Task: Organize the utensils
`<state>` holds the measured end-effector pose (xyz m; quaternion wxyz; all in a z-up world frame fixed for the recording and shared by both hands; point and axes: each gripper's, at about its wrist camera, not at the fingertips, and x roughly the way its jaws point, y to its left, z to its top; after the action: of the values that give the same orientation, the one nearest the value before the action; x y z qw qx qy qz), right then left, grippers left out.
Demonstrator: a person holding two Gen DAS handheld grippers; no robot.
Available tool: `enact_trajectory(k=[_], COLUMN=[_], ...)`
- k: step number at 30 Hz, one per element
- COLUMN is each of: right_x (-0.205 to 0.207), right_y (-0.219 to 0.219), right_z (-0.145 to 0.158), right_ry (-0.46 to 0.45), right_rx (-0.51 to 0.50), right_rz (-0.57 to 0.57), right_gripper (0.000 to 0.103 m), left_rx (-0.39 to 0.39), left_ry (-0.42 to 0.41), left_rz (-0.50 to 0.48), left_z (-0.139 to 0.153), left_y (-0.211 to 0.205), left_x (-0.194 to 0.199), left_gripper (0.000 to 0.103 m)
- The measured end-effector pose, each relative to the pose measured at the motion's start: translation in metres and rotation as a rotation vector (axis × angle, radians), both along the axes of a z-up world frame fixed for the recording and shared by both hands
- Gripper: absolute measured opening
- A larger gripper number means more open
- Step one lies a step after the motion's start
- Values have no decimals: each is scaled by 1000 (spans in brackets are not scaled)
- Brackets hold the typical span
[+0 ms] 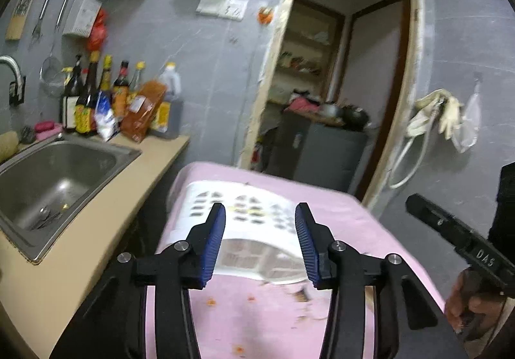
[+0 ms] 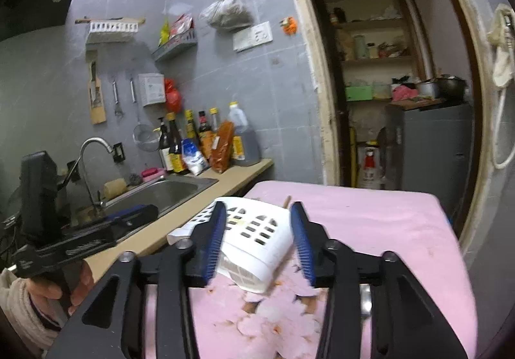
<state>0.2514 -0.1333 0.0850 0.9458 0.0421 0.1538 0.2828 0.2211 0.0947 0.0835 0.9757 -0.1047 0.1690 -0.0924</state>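
Observation:
A white slotted utensil basket (image 1: 254,217) (image 2: 257,240) lies tipped on its side on a table under a pink cloth (image 1: 257,310) (image 2: 370,223). My left gripper (image 1: 260,206) is open just in front of the basket, its blue pads apart and touching nothing. My right gripper (image 2: 258,204) is open too and frames the basket from the near side without pressing on it. A wooden stick tip (image 2: 286,199) pokes out behind the basket. Some metal utensils (image 1: 48,214) lie in the steel sink (image 1: 106,149). Each gripper shows in the other's view, the right gripper (image 1: 416,203) and the left gripper (image 2: 149,212), each held by a hand.
A beige counter (image 1: 96,230) with the sink runs along the left of the table. Sauce bottles and bags (image 1: 119,101) stand at the counter's far end, and ladles and a strainer (image 1: 51,69) hang on the grey wall. Behind the table a doorway (image 1: 338,85) opens to shelves and a grey cabinet.

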Motion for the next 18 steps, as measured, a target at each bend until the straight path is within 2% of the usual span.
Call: enact_trajectory(k=[2, 4, 6, 9, 10, 12, 18], right_x=[-8, -20, -32, -49, -54, -65, -86], right_y=[-9, -20, -31, -47, -51, -61, -89], right_z=[4, 11, 17, 24, 26, 28, 22], right_ry=[-17, -40, -69, -107, -116, -135, -134], right_rx=[1, -1, 3, -4, -8, -12, -23], right_rz=[-12, -31, -51, -80, -88, -107, -147], right_gripper=[55, 63, 78, 85, 87, 101, 103], left_rx=[9, 16, 24, 25, 22, 17, 49], left_ry=[-13, -29, -56, -94, -102, -109, -73], left_rz=[-23, -31, -26, -14, -13, -17, -76], left_z=[8, 13, 18, 23, 24, 25, 19], left_y=[-11, -20, -29, -38, -42, -48, -72], left_x=[-9, -16, -26, -39, -43, -49, -60], left_gripper=[44, 54, 72, 87, 89, 93, 94])
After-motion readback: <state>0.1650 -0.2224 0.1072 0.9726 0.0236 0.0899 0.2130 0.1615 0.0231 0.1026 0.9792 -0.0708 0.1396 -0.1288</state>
